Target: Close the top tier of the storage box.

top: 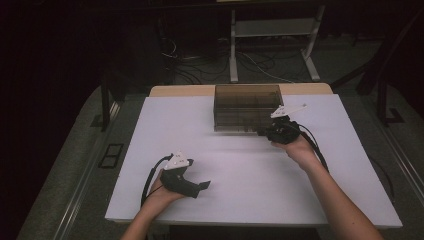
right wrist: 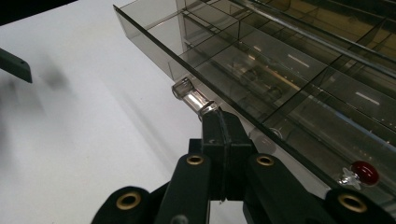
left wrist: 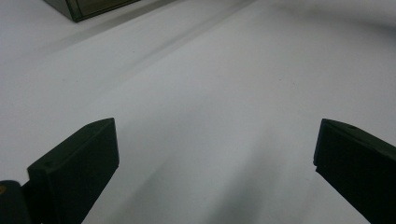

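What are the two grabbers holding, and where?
The right gripper pinches the clear handle on the smoky transparent plastic drawer box. The left gripper holds nothing.

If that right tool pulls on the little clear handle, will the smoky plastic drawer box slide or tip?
The drawer box looks thin-walled and nearly empty, so probably light; the whole box might skid on the smooth white table rather than opening. It sits low and wide, so tipping seems unlikely. The clear handle looks glossy, so the shut right tool could slip.

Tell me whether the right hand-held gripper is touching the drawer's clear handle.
Touching: in the right gripper view, the right hand-held gripper has its jaws shut on the clear handle of the smoked drawer box.
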`<action>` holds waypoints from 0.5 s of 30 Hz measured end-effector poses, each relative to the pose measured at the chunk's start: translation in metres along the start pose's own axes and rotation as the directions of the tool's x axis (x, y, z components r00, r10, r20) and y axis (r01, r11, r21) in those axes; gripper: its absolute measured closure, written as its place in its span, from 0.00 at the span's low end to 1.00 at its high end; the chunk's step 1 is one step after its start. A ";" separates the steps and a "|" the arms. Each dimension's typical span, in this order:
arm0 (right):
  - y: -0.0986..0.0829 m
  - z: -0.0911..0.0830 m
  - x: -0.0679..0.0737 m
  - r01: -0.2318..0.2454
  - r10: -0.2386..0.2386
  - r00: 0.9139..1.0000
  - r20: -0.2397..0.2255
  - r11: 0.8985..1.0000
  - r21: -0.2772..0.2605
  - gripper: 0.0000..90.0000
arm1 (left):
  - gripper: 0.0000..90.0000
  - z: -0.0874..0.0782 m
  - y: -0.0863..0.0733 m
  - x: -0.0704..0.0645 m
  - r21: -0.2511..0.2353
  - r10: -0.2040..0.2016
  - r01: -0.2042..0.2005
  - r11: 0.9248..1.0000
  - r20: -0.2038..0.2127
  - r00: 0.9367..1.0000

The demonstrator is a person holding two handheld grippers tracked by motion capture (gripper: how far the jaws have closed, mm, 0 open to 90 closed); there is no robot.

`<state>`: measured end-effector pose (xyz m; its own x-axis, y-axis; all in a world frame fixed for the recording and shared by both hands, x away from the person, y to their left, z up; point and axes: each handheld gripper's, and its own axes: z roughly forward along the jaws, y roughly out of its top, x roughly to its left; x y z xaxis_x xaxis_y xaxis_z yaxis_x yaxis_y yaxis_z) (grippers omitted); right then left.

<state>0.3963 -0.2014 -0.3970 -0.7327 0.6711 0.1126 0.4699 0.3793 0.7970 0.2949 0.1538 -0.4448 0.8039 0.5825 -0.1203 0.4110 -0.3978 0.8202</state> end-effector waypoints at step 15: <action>0.001 0.005 -0.009 -0.014 0.014 1.000 0.025 1.000 0.006 0.99 | 0.00 0.000 0.000 0.000 -0.002 -0.003 0.003 1.000 0.002 1.000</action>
<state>0.4059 -0.2034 -0.4003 -0.7134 0.6923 0.1090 0.4832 0.3732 0.7920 0.2943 0.1538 -0.4447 0.8033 0.5826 -0.1237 0.4124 -0.3943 0.8213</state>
